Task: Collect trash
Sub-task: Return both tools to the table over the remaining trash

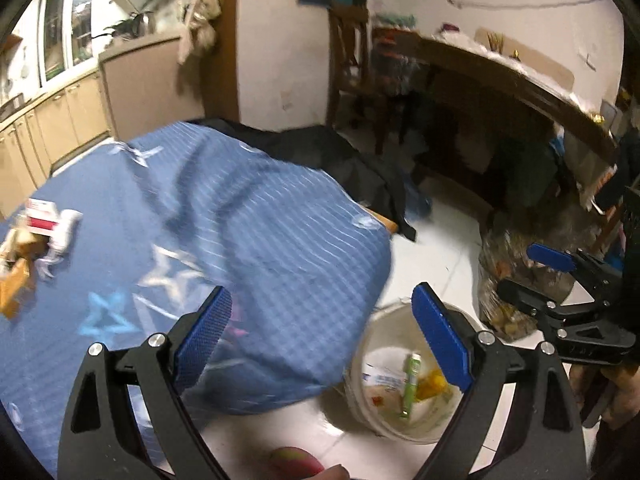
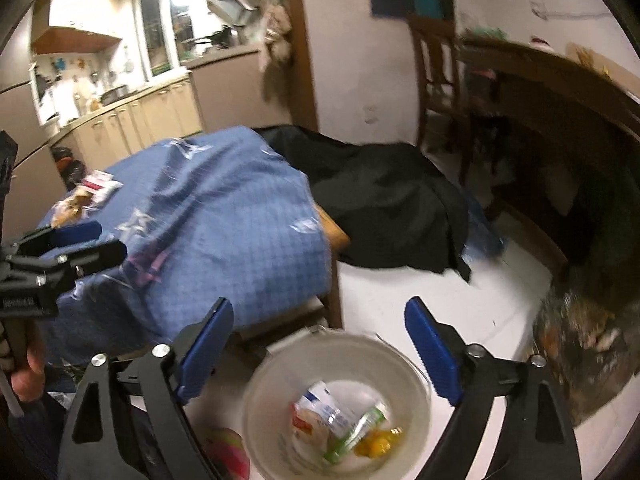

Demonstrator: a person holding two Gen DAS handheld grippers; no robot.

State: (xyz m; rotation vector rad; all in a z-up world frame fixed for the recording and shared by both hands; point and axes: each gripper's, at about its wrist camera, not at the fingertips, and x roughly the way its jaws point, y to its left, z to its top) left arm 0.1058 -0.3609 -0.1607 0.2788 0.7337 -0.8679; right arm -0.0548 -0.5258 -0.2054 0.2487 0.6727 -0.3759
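A white bucket (image 1: 356, 384) stands on the pale floor beside the table; in it lie a green tube (image 1: 412, 384), a yellow wrapper (image 2: 376, 444) and a white-and-blue packet (image 2: 320, 404). My left gripper (image 1: 322, 296) hangs open and empty above the table's corner and the bucket. My right gripper (image 2: 320, 310) is open over the bucket (image 2: 256, 380), with nothing between its blue pads. On the far left of the blue star-patterned tablecloth (image 1: 260, 208) lie red-and-white boxes (image 1: 44, 224) and crumpled brown paper (image 1: 16, 280). The same litter (image 2: 96, 186) is also in the right wrist view.
A black cloth (image 2: 384, 200) drapes over the table's far side. A clear bag of rubbish (image 1: 516, 280) sits on the floor at the right, below a dark wooden table (image 1: 500, 92) and chair (image 2: 436, 72). Kitchen cabinets (image 1: 60, 120) line the left. A pink slipper (image 2: 230, 452) is beside the bucket.
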